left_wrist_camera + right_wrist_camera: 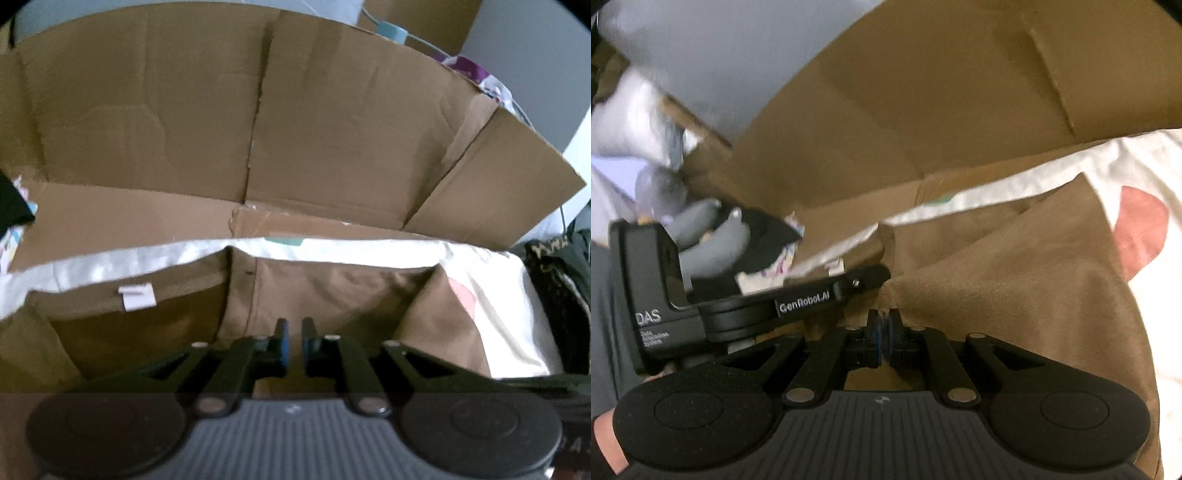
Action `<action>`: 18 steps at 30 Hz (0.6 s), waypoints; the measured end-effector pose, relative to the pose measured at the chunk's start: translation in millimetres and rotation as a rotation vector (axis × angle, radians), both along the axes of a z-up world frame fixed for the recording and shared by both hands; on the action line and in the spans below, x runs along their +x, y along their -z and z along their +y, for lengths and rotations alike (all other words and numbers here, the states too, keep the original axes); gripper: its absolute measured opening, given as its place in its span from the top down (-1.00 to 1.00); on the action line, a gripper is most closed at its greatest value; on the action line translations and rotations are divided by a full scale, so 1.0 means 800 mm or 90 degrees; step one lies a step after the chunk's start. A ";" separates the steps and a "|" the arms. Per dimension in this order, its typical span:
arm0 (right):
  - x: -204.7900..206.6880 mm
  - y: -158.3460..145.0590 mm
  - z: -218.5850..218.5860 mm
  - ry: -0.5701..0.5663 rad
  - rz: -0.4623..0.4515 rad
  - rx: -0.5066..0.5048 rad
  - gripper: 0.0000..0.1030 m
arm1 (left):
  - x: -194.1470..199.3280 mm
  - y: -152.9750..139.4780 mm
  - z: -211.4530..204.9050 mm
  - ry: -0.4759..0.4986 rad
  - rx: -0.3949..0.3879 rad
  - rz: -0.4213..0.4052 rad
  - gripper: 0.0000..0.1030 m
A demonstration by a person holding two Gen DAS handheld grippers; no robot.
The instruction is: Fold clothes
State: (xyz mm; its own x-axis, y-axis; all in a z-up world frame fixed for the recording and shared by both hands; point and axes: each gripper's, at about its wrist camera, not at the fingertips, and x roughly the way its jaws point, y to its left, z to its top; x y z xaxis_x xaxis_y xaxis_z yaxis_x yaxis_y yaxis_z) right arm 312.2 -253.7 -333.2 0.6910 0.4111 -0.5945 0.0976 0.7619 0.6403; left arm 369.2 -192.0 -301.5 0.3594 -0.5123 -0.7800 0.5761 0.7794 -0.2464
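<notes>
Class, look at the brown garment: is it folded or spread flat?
Partly folded: the brown garment lies on the white sheet with its right side turned over in a diagonal flap and creases across the middle.

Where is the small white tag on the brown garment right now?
In the left wrist view, the white tag sits left of centre on the brown garment, just below the edge of the white cloth and in front of the cardboard.

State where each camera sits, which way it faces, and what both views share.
Left wrist: on the left gripper, looking down over the brown garment toward the cardboard wall; only its own fingers show.
Right wrist: on the right gripper, facing the same garment; the left gripper's body and a grey-gloved hand show at left.
Shared: brown garment, white cloth, cardboard.
</notes>
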 end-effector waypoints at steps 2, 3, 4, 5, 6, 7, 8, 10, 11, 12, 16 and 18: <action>-0.003 -0.005 0.001 -0.014 -0.010 -0.002 0.46 | -0.001 0.002 0.006 -0.010 -0.020 0.013 0.76; -0.006 -0.007 0.000 -0.015 -0.012 -0.004 0.43 | -0.002 0.003 0.008 -0.014 -0.024 0.011 0.75; -0.010 -0.008 -0.002 -0.015 -0.015 -0.008 0.43 | -0.003 0.004 0.009 -0.017 -0.025 0.010 0.75; -0.013 -0.010 -0.004 -0.016 -0.017 -0.011 0.43 | -0.004 0.005 0.011 -0.020 -0.029 0.012 0.75; -0.014 -0.010 -0.007 -0.013 -0.016 -0.013 0.43 | -0.004 0.007 0.013 -0.022 -0.036 0.016 0.75; -0.016 -0.010 -0.009 -0.010 -0.014 -0.014 0.43 | -0.004 0.008 0.014 -0.024 -0.042 0.020 0.75; -0.018 -0.010 -0.012 -0.007 -0.012 -0.016 0.43 | -0.003 0.009 0.016 -0.026 -0.047 0.023 0.75; -0.023 -0.011 -0.023 0.010 -0.014 -0.022 0.43 | -0.004 0.011 0.014 -0.021 -0.047 0.024 0.75; -0.024 -0.010 -0.029 0.020 -0.013 -0.028 0.43 | -0.004 0.013 0.013 -0.017 -0.046 0.022 0.75; -0.026 -0.009 -0.035 0.031 -0.011 -0.034 0.43 | -0.005 0.015 0.011 -0.014 -0.042 0.019 0.74; -0.029 -0.004 -0.059 0.069 -0.001 -0.059 0.43 | -0.005 0.024 0.002 -0.001 -0.026 0.006 0.54; -0.030 -0.001 -0.069 0.082 0.004 -0.074 0.43 | -0.003 0.030 -0.003 0.005 -0.014 0.001 0.54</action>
State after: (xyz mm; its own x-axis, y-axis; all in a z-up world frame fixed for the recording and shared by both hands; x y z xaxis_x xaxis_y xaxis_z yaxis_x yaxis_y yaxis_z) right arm 288.2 -308.9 -332.1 0.7298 0.2473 -0.6374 0.2036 0.8114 0.5479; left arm 366.9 -194.3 -325.3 0.3535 -0.5318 -0.7696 0.5821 0.7690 -0.2640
